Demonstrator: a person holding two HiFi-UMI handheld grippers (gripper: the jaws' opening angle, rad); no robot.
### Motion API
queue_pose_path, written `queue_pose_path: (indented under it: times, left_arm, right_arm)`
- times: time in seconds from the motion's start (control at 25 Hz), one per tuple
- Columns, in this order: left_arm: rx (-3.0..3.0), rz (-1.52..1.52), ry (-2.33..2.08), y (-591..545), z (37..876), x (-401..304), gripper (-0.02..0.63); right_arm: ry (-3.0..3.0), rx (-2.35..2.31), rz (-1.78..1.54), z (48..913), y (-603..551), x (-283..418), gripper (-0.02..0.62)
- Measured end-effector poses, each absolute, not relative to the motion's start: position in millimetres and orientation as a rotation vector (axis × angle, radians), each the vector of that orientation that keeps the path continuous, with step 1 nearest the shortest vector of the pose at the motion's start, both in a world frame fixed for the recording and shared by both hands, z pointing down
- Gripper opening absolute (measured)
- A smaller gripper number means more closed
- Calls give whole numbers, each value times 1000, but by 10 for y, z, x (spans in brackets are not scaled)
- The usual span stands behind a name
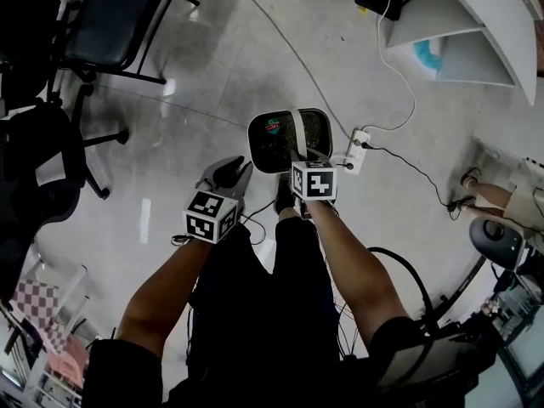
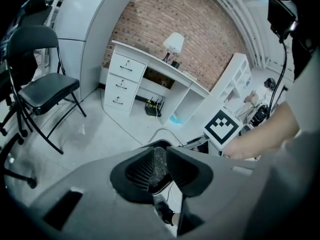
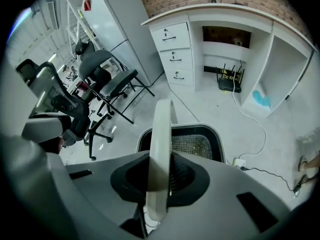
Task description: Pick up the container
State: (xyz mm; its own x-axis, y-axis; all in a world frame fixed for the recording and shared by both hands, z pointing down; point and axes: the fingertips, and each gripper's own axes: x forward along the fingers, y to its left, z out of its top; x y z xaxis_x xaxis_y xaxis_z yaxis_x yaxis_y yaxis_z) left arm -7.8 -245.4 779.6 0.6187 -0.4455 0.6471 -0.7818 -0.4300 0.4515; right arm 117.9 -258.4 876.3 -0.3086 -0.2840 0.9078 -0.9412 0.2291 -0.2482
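The container is a black mesh basket with a white hoop handle; it hangs above the floor in front of my legs. My right gripper is shut on that handle. In the right gripper view the white handle runs upright between the pads, with the basket's mesh bottom behind it and the right gripper pinching it. My left gripper hangs just left of the basket, shut and holding nothing. In the left gripper view its pads meet at the left gripper, and the basket's mesh shows behind them.
A black folding chair and a dark office chair stand to the left. A white power strip with cables lies right of the basket. A white desk is at the top right. My shoe is below the basket.
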Motion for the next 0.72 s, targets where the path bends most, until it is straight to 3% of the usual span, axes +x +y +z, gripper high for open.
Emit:
queue_pose_path:
  times: [0.56,0.72]
  left_arm:
    - [2182,461,-990,-2489,6398,19,83]
    - [2215,433,-998,-2405,6030,-54,57]
  right_arm:
    - [-1880,1217,1060,7101,-2623,1166,52]
    - [-1928,1220,1046,6684,-2558,1116,52]
